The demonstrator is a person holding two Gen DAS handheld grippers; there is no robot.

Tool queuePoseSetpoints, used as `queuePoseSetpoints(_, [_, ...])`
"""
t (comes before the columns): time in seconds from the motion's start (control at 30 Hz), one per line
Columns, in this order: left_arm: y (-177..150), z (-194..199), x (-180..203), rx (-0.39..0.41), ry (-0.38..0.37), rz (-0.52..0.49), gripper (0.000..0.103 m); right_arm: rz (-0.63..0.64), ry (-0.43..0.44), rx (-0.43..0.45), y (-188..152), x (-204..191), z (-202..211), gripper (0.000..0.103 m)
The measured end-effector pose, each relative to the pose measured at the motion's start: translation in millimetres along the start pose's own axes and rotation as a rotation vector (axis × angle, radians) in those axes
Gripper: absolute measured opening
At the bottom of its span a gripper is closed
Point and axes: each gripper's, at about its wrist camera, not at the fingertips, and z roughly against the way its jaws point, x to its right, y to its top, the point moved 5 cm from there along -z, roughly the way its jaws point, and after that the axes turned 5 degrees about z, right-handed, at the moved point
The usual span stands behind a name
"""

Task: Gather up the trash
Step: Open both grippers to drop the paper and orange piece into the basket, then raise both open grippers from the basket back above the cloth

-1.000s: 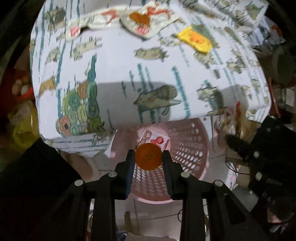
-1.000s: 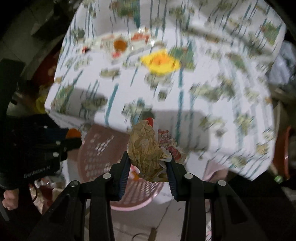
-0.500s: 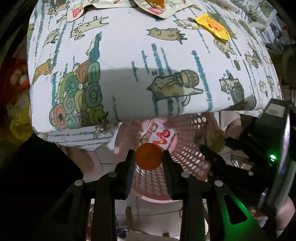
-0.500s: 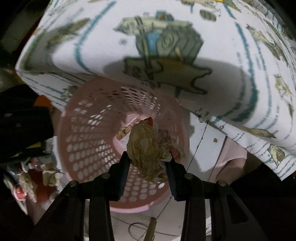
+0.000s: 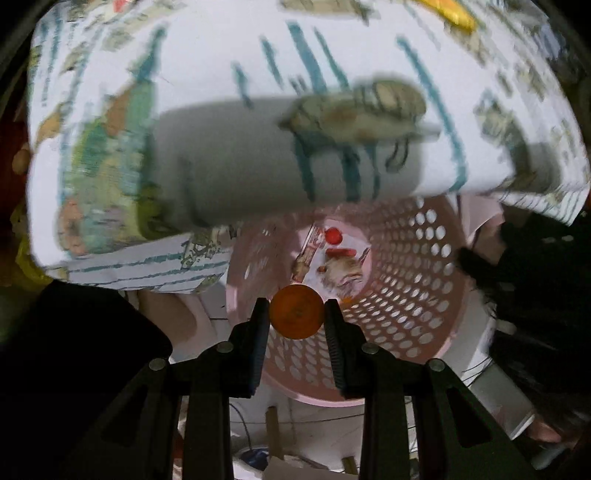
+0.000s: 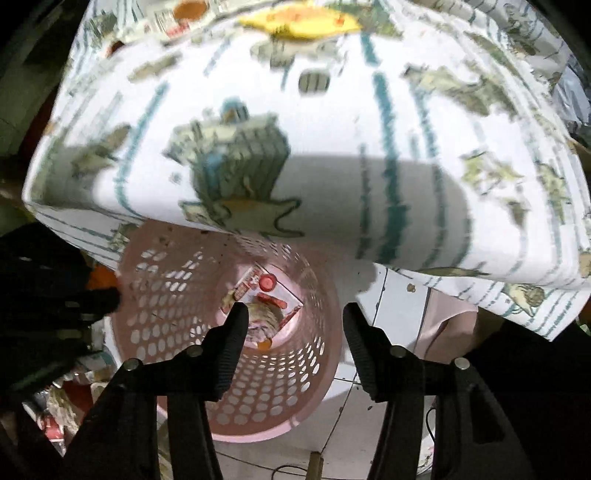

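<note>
No legible text or labels anywhere, wrapper print too blurred.

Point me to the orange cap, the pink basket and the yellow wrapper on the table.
orange cap [image 5: 296,311], left wrist view, middle of its round face, between the jaws.
pink basket [image 6: 155,317], right wrist view, perforated inner wall on the left.
yellow wrapper [image 6: 301,20], right wrist view, middle of the blurred packet.

My fingers [image 5: 258,332] are black, ribbed on the inner faces, and the disc [image 5: 296,312] between my left pair is plain orange. Below, the basket [image 6: 177,291] is pale pink, its wall dotted with rows of round holes. In its bottom lies white wrapping [image 6: 255,286] with red print, beside a brownish crumpled wad [image 6: 263,314]. The tablecloth [image 6: 332,122] is white with teal stripes and olive cartoon figures; a yellow wrapper [image 6: 299,20] lies on it.
</note>
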Motion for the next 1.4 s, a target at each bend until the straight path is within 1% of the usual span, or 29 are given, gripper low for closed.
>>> queuePoseSetpoints(0.07, [-2.8,-12.0,4.5,-0.019,0.021,-0.028,0.029,-0.005,0.01,0.015,-1.9,0.2,12.4,0.049])
queuePoseSetpoints(0.1, [-3.6,-16.6,7.2,-0.021,0.042,-0.047,0.029,-0.003,0.006,0.023,-2.1,0.4,18.7,0.048])
queuePoseSetpoints(0.17, [-4.3,-23.1,13.7,-0.008,0.079,-0.089,0.029,-0.004,-0.019,0.071,1.4,3.1,34.9,0.048])
queuePoseSetpoints(0.2, [-4.7,-24.7,16.9,-0.007,0.084,-0.104,0.031,-0.005,-0.021,0.091,3.4,3.3,41.8,0.048])
queuePoseSetpoints(0.23, [-4.9,-23.6,20.5,-0.011,0.081,-0.116,0.046,-0.001,-0.017,0.108,5.7,4.2,47.1,0.048])
queuePoseSetpoints(0.27, [-5.9,-21.3,23.1,-0.01,0.077,-0.123,0.071,0.003,-0.022,0.131,8.9,5.9,53.9,0.048])
queuePoseSetpoints(0.3, [-5.8,-15.4,25.0,0.015,0.074,-0.124,0.078,0.007,-0.031,0.154,11.7,5.5,60.3,0.048])
queuePoseSetpoints(0.33, [-5.0,-7.5,26.9,0.048,0.074,-0.129,0.079,0.012,-0.035,0.174,14.8,5.0,66.7,0.048])
queuePoseSetpoints(0.43, [-1.3,17.0,25.4,0.102,0.071,-0.115,0.079,0.007,-0.037,0.226,20.7,6.5,85.5,0.048])
queuePoseSetpoints(0.53, [2.2,47.1,17.5,0.178,0.067,-0.09,0.079,-0.026,-0.018,0.283,27.8,11.2,105.4,0.048])
queuePoseSetpoints(0.6, [5.0,69.3,12.9,0.233,0.076,-0.075,0.079,-0.034,-0.003,0.303,28.1,8.5,112.8,0.048])
queuePoseSetpoints(0.7, [8.4,97.7,1.5,0.297,0.056,-0.029,0.079,-0.026,-0.022,0.355,34.1,6.7,128.7,0.048])
queuePoseSetpoints(0.87, [12.4,135.1,-9.5,0.408,0.073,-0.003,0.079,-0.007,-0.055,0.424,34.7,-0.1,146.5,0.048])
queuePoseSetpoints(1.0, [14.8,151.6,-10.6,0.459,0.065,0.0,0.079,-0.005,-0.063,0.433,37.6,1.2,147.9,0.048])
queuePoseSetpoints(1.13, [15.4,161.3,-12.1,0.485,0.019,-0.003,0.079,0.005,-0.077,0.433,38.5,0.4,146.4,0.048])
queuePoseSetpoints(1.23, [19.2,169.1,-9.8,0.511,-0.003,0.005,0.079,-0.012,-0.074,0.437,40.2,2.2,147.1,0.049])
queuePoseSetpoints(1.3, [19.2,174.2,-13.0,0.532,-0.003,0.019,0.08,-0.03,-0.067,0.436,41.5,5.9,147.9,0.053])
queuePoseSetpoints(1.33, [20.7,175.9,-15.3,0.543,0.008,0.024,0.082,-0.041,-0.07,0.439,42.3,8.7,148.3,0.057])
queuePoseSetpoints(1.4, [23.1,177.8,-21.2,0.563,0.04,0.043,0.088,-0.055,-0.093,0.446,43.5,13.8,149.3,0.06])
